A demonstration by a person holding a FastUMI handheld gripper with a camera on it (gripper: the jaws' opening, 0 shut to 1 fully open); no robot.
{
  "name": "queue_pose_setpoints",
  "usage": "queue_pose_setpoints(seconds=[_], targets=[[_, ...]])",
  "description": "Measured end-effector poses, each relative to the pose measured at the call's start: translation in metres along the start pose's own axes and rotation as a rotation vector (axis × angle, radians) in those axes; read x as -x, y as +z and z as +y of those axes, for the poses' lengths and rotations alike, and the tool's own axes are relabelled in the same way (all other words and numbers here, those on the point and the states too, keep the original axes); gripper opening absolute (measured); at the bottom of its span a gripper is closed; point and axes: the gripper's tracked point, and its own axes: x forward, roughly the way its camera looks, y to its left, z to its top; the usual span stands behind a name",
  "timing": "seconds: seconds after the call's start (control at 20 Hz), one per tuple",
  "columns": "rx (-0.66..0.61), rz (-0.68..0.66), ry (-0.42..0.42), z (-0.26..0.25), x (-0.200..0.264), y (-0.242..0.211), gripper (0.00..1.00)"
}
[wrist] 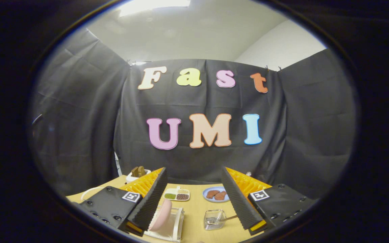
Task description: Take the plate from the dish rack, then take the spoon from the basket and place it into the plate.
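Note:
A pink plate [162,214] stands on edge in a white dish rack [174,224] on the wooden table [194,216], just inside my left finger [150,199]. A small clear basket [214,219] sits near my right finger [236,199], with a spoon handle [230,218] sticking out of it toward the right. My gripper [194,224] is open, held above the table with nothing between its fingers. Both the rack and the basket lie low between the fingers.
Beyond the fingers, a white divided tray [177,194] holds green and brown food, and a blue plate [215,194] holds brown pieces. A white holder with a brown object [137,172] stands at the back left. Black cloth walls close in the booth.

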Motion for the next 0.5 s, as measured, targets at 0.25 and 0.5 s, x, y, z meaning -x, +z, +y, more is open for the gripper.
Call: queue_pose_setpoints(seconds=[0.25, 0.5], targets=[[0.042, 0.013, -0.003, 0.000, -0.005, 0.001, 1.00], [0.104, 0.034, 0.017, 0.014, -0.013, -0.001, 1.00]])
